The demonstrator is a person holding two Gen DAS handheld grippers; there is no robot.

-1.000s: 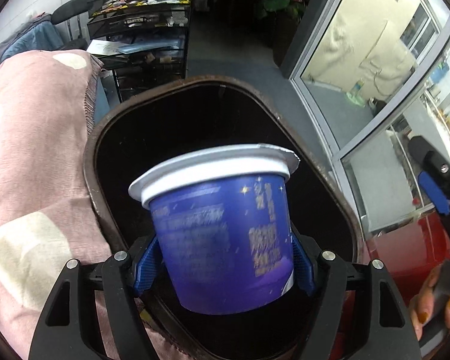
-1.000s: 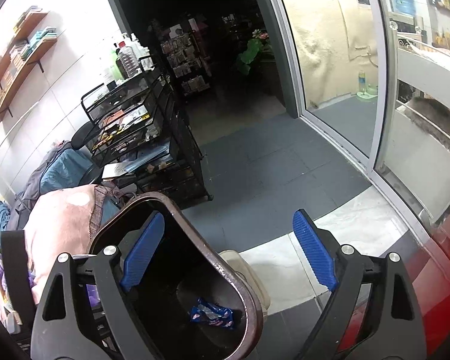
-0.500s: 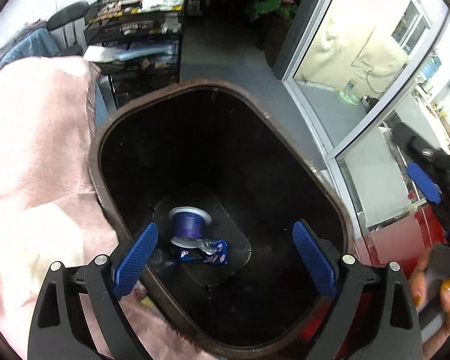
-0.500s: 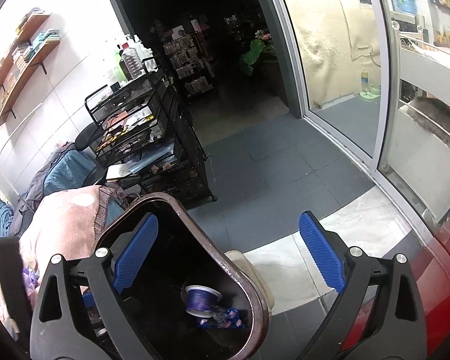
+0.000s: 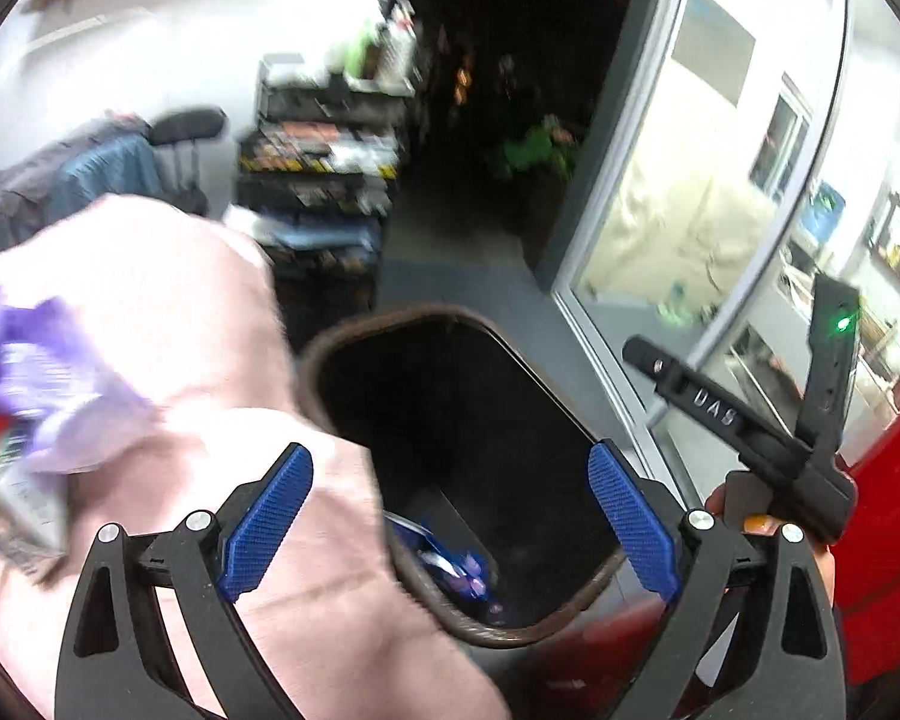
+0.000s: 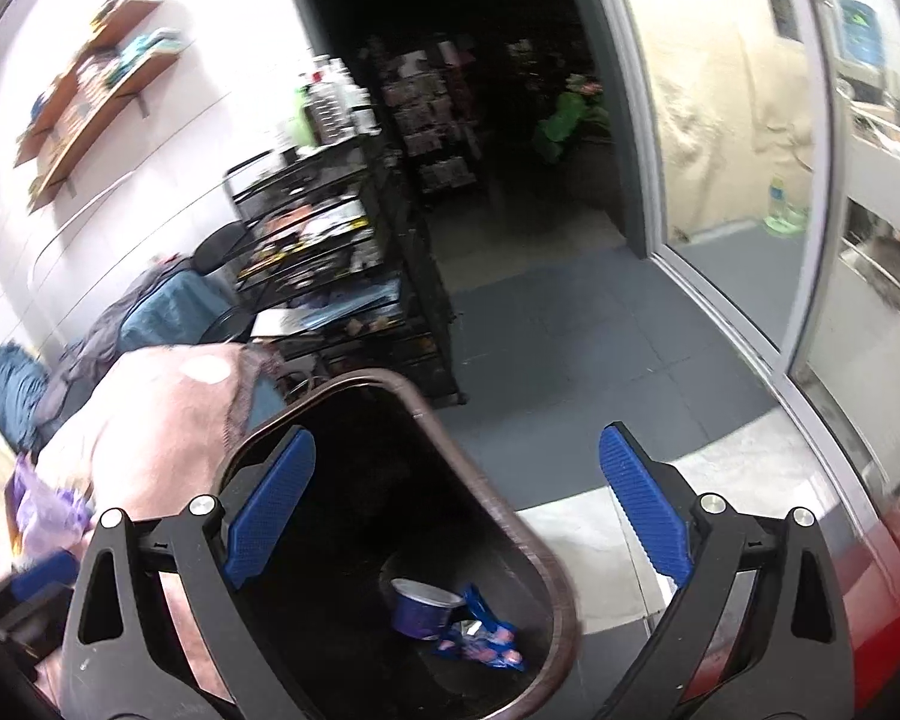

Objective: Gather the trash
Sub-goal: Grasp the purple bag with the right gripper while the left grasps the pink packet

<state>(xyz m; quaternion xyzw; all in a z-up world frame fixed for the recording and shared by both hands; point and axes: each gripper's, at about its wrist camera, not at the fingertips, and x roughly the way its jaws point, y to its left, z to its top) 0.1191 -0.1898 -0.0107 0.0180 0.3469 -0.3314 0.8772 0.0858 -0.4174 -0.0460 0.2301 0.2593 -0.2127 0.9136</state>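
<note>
A dark brown trash bin (image 5: 384, 324) stands open beside a pink blanket; it also shows in the right wrist view (image 6: 498, 498). At its bottom lie a purple cup (image 6: 423, 606) and a blue wrapper (image 6: 480, 642); the wrapper shows in the left wrist view (image 5: 444, 564). My left gripper (image 5: 450, 528) is open and empty above the bin's near left rim. My right gripper (image 6: 456, 516) is open and empty above the bin's right rim; its body shows in the left wrist view (image 5: 750, 426). Purple and orange packaging (image 5: 24, 372) lies on the blanket at left, blurred.
The pink blanket (image 5: 168, 312) covers a surface left of the bin. A black wire rack (image 6: 342, 252) full of items stands behind. A glass sliding door (image 6: 744, 192) is at right. A red surface (image 5: 888, 510) is at lower right. Grey floor tiles (image 6: 576, 348) lie beyond the bin.
One second ago my left gripper held the purple cup over the bin; it opened and the cup fell in. Since then the left gripper has pulled back and leftward, with motion blur.
</note>
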